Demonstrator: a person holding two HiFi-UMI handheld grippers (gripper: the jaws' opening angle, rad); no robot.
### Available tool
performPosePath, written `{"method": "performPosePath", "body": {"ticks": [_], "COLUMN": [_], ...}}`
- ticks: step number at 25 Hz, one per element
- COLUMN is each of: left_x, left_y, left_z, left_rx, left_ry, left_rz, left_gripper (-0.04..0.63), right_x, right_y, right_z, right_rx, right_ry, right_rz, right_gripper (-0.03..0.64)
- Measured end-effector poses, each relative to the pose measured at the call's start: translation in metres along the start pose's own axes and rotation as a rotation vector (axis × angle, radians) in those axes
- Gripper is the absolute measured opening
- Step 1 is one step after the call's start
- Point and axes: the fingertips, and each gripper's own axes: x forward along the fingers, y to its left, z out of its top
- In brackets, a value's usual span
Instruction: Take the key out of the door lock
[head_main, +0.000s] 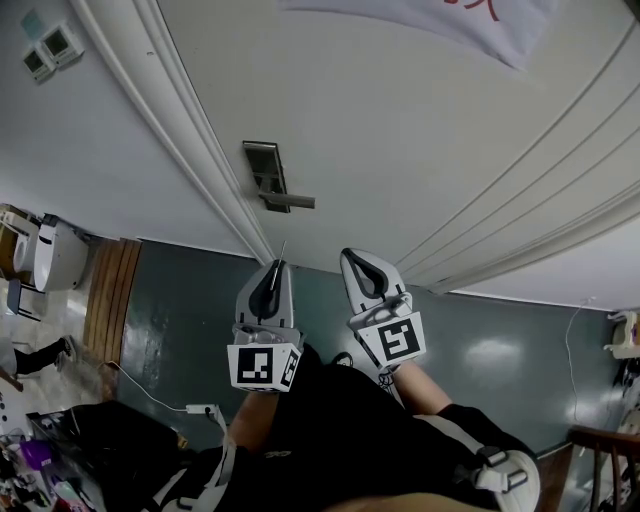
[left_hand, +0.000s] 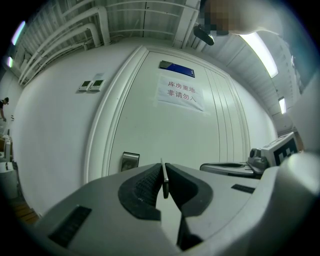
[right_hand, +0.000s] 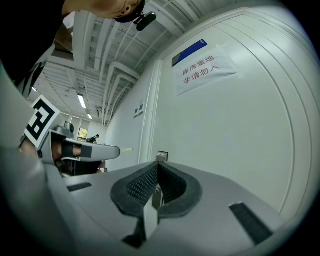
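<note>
A thin metal key (head_main: 282, 251) sticks out from the tips of my left gripper (head_main: 277, 266), which is shut on it. The key blade (left_hand: 164, 179) stands edge-on between the left pads. It is clear of the door, a short way back from the silver lock plate (head_main: 264, 168) and its lever handle (head_main: 291, 202). The same lock plate (left_hand: 130, 161) lies ahead and left of the left jaws. My right gripper (head_main: 353, 256) hangs just right of the left one, shut with nothing seen between its fingers (right_hand: 157, 165). The lock plate (right_hand: 161, 156) shows beyond its tips.
The white door (head_main: 420, 120) carries a paper sign (left_hand: 180, 93) and a blue plate (left_hand: 176, 66). Two wall control panels (head_main: 52, 50) sit left of the frame. On the dark green floor (head_main: 190, 330) lie a white cable and plug (head_main: 200, 409). A wooden bench (head_main: 112, 290) stands left.
</note>
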Motion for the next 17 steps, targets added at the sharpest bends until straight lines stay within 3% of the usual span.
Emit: {"method": "performPosePath", "body": {"ticks": [17], "left_x": [-0.0061], "left_y": [-0.0003], "left_z": [-0.0014], "left_rx": [0.002], "left_ry": [0.0], "left_rz": [0.013], "left_gripper": [0.035], "right_x": [-0.002], "right_y": [0.0039], "right_z": [-0.0018], "right_rx": [0.014], "right_ry": [0.002], "right_rz": [0.01], "right_gripper": [0.008]}}
